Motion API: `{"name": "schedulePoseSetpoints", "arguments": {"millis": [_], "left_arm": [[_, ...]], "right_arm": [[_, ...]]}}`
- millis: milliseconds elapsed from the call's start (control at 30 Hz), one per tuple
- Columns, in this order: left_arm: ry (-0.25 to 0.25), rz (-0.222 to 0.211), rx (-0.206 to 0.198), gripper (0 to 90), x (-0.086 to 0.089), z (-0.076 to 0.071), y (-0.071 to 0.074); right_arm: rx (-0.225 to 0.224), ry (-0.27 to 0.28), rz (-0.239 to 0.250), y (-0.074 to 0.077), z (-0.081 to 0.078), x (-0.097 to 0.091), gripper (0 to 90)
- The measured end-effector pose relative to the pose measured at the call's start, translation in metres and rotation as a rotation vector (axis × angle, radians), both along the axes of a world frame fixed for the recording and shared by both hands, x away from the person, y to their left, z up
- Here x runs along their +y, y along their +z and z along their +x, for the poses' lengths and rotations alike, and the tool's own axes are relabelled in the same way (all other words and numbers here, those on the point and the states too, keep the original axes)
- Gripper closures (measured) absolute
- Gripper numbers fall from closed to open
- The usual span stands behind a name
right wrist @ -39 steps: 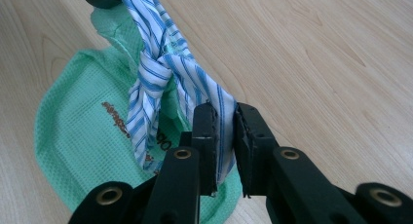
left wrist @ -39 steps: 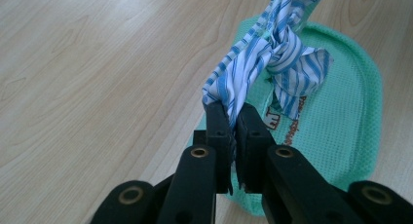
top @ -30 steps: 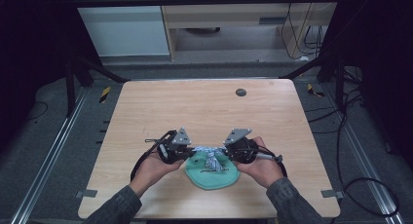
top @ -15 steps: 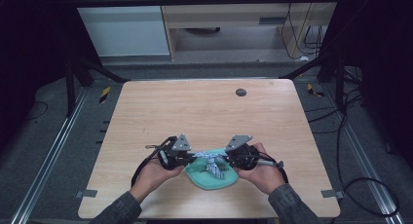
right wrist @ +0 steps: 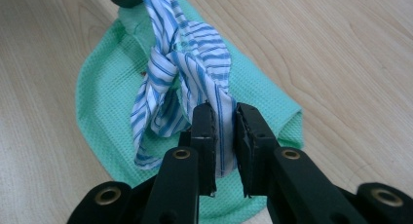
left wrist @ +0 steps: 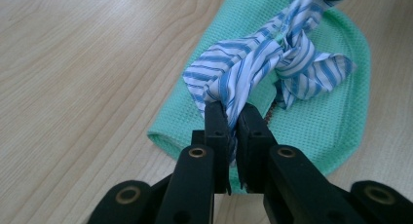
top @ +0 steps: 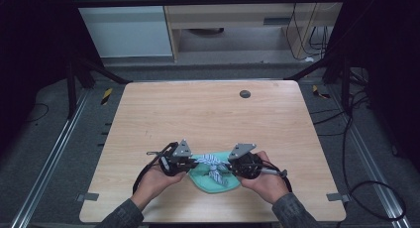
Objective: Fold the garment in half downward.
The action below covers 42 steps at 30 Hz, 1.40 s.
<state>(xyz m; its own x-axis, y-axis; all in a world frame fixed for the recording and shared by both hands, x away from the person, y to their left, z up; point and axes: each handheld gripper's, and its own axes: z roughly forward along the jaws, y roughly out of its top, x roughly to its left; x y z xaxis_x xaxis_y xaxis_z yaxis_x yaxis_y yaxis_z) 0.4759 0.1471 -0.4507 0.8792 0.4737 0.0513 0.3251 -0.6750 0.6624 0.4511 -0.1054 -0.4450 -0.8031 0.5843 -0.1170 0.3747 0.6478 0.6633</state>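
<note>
left gripper (left wrist: 233, 118) clamped on one striped cloth (left wrist: 263, 63) end | right gripper (right wrist: 221, 119) pinching other end, likely tensioning the knot | knot sits over green towel (top: 218, 182), near table (top: 208, 114) front edge

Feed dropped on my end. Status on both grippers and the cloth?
Left gripper shut on striped cloth. Right gripper shut on the same cloth, knot between them. Green towel underneath. Nothing in the way.

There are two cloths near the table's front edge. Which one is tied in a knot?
The blue-and-white striped cloth is the knotted one, gripped at each end by a hand-held gripper. The green waffle-textured cloth lies flat beneath it, unknotted.
</note>
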Motion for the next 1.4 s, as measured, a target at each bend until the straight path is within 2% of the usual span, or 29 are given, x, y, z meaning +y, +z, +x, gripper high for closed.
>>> {"name": "schedulePoseSetpoints", "arguments": {"millis": [267, 600, 833, 1000, 1233, 1300, 1400], "left_arm": [[0.008, -0.011, -0.003, 84.7, 0.002, 0.005, 0.0], [-0.022, -0.007, -0.001, 81.0, 0.003, -0.008, -0.001], [-0.032, -0.011, 0.008, 79.7, 0.005, -0.011, -0.002], [-0.022, -0.007, 0.002, 73.5, 0.004, -0.012, -0.002], [-0.016, -0.019, -0.002, 69.3, 0.003, -0.012, -0.001], [-0.015, -0.021, -0.002, 68.0, 0.003, -0.012, -0.001], [0.003, -0.022, -0.014, 59.2, 0.003, -0.012, -0.001]], "right_arm": [[0.003, 0.002, 0.004, -0.001, -0.004, 0.003, 78.8], [0.01, -0.002, 0.012, -0.006, -0.008, -0.002, 77.4], [0.013, -0.002, 0.017, -0.008, -0.01, -0.004, 75.9], [0.019, 0.0, 0.019, -0.007, -0.01, -0.004, 71.1], [0.022, -0.005, 0.017, -0.005, -0.008, 0.0, 62.3], [0.026, 0.0, 0.017, -0.005, -0.008, 0.001, 62.1], [0.03, 0.006, 0.013, -0.006, -0.008, 0.003, 61.3]]}}
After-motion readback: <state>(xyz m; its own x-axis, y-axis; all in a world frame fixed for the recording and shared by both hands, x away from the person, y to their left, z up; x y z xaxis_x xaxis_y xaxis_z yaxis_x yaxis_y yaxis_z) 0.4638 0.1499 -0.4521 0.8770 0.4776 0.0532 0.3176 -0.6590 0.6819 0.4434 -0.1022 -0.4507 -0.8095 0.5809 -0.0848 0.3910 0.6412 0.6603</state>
